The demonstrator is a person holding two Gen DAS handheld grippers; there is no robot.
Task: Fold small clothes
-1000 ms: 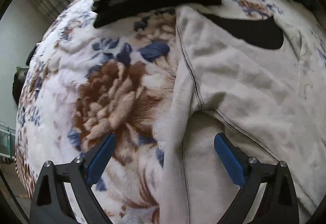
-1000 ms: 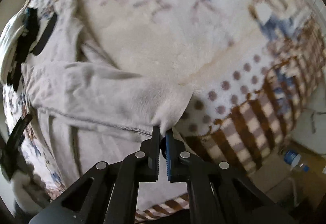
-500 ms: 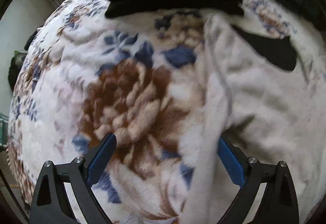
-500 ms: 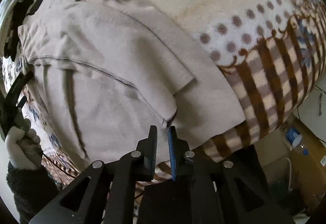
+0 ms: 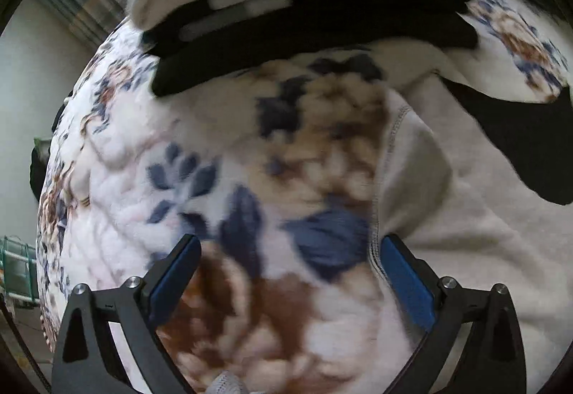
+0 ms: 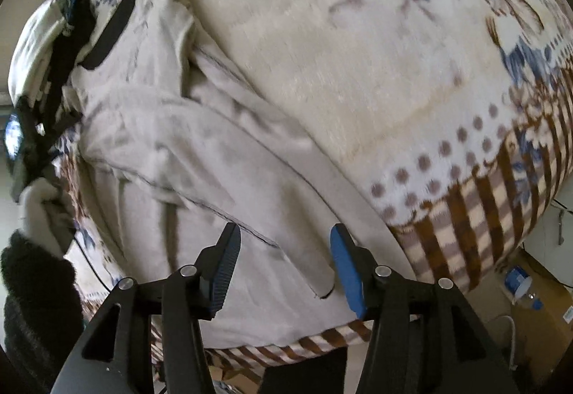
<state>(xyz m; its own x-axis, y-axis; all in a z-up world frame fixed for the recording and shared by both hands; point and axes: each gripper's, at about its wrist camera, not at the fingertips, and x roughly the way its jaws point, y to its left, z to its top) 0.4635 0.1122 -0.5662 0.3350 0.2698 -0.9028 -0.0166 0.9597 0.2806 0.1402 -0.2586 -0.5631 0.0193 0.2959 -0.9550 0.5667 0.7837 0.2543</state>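
A beige fleece top (image 6: 200, 179) with a black collar patch (image 6: 111, 32) lies spread on a floral blanket (image 6: 358, 53). One sleeve is folded across its body. My right gripper (image 6: 284, 243) is open and empty just above the folded sleeve's cuff (image 6: 322, 275) near the bed's front edge. In the left wrist view the top (image 5: 465, 232) lies at the right. My left gripper (image 5: 286, 250) is open and empty over the blanket (image 5: 179, 179), its right finger (image 5: 404, 272) at the top's stitched left edge.
A stack of folded clothes (image 5: 286, 0), white over black, sits at the far side of the bed; it also shows in the right wrist view (image 6: 39, 46). The bed edge drops off at the front right, with a cardboard box and bottle (image 6: 519, 286) below.
My right gripper has opened and let go of the sleeve cuff, which now lies folded across the top. My left gripper moved forward toward the folded stack, staying open.
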